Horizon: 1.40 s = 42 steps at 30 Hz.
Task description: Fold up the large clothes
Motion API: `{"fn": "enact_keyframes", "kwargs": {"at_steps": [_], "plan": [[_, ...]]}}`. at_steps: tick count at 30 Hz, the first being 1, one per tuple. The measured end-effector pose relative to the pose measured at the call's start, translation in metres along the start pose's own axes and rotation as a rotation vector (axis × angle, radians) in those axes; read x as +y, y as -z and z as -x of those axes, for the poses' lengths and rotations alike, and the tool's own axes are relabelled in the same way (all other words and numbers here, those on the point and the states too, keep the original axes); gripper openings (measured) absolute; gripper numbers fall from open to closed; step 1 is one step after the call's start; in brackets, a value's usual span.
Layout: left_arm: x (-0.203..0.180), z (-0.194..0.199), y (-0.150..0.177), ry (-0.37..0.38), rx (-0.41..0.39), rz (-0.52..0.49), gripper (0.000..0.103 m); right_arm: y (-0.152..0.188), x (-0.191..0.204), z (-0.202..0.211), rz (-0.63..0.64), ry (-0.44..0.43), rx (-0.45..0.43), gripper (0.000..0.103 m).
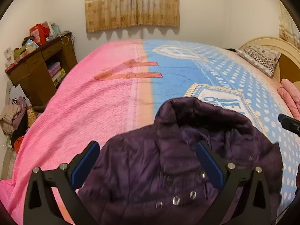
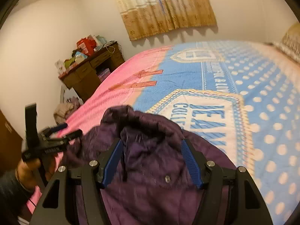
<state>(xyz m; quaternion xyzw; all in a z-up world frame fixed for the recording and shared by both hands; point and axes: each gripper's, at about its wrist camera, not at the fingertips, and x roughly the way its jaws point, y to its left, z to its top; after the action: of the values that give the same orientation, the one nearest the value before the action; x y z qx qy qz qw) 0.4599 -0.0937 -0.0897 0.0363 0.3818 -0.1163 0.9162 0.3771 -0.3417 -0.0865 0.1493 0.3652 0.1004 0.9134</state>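
A dark purple puffer jacket [image 1: 168, 165] with snap buttons lies crumpled on the near part of the bed, collar away from me; it also shows in the right wrist view [image 2: 150, 159]. My left gripper [image 1: 148, 146] is open, its blue pads spread wide just above the jacket's body. My right gripper [image 2: 151, 144] is open over the jacket's collar opening, and grips nothing. The left gripper [image 2: 65, 129] also shows at the left of the right wrist view, held by a hand at the jacket's left edge.
The bed carries a pink and blue blanket [image 1: 93, 97]. A brown desk [image 1: 41, 69] piled with clutter stands at the far left, with clothes [image 1: 13, 118] heaped below. A pillow [image 1: 260, 58] and headboard are far right. Pink clothes [image 1: 288, 97] lie at the right edge.
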Motion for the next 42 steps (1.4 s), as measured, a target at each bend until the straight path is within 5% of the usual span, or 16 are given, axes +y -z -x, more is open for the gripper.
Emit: {"fn": "enact_keyframes", "kwargs": {"at_steps": [6,9,13,15,16,18,22,28,35,38,42], "plan": [[-0.015,-0.046,-0.019,-0.012,0.053,-0.045,0.103,-0.02,0.006,-0.062,0.076,0.018,0.103,0.066],[-0.024,-0.059,-0.023,-0.043,0.052,-0.108,0.101,-0.022,0.016,-0.089,0.202,0.105,0.158,0.066],[-0.03,-0.066,-0.021,-0.039,0.052,-0.181,0.057,-0.019,0.021,-0.112,0.329,0.203,0.188,0.059],[-0.033,-0.061,-0.018,-0.027,0.046,-0.231,0.026,-0.012,0.024,-0.115,0.376,0.217,0.206,0.028],[-0.036,-0.057,-0.016,-0.02,0.04,-0.273,0.017,-0.008,0.025,-0.114,0.404,0.236,0.201,0.026],[-0.04,-0.046,-0.012,-0.034,0.01,-0.358,0.015,-0.004,0.025,-0.111,0.435,0.254,0.199,0.016],[-0.047,-0.017,0.009,-0.039,-0.068,-0.557,0.012,0.006,0.022,-0.092,0.452,0.258,0.168,0.014],[-0.048,-0.008,0.059,-0.035,-0.044,-0.732,0.012,0.031,0.018,-0.081,0.47,0.236,0.219,0.012],[-0.055,-0.019,0.082,-0.064,-0.034,-0.794,0.011,0.058,0.022,-0.094,0.489,0.251,0.308,0.012],[-0.055,-0.022,0.082,-0.068,-0.032,-0.803,0.011,0.051,0.024,-0.091,0.474,0.23,0.365,0.012],[-0.056,-0.02,0.086,-0.067,-0.04,-0.81,0.011,0.028,0.025,-0.069,0.408,0.22,0.336,0.016]]}}
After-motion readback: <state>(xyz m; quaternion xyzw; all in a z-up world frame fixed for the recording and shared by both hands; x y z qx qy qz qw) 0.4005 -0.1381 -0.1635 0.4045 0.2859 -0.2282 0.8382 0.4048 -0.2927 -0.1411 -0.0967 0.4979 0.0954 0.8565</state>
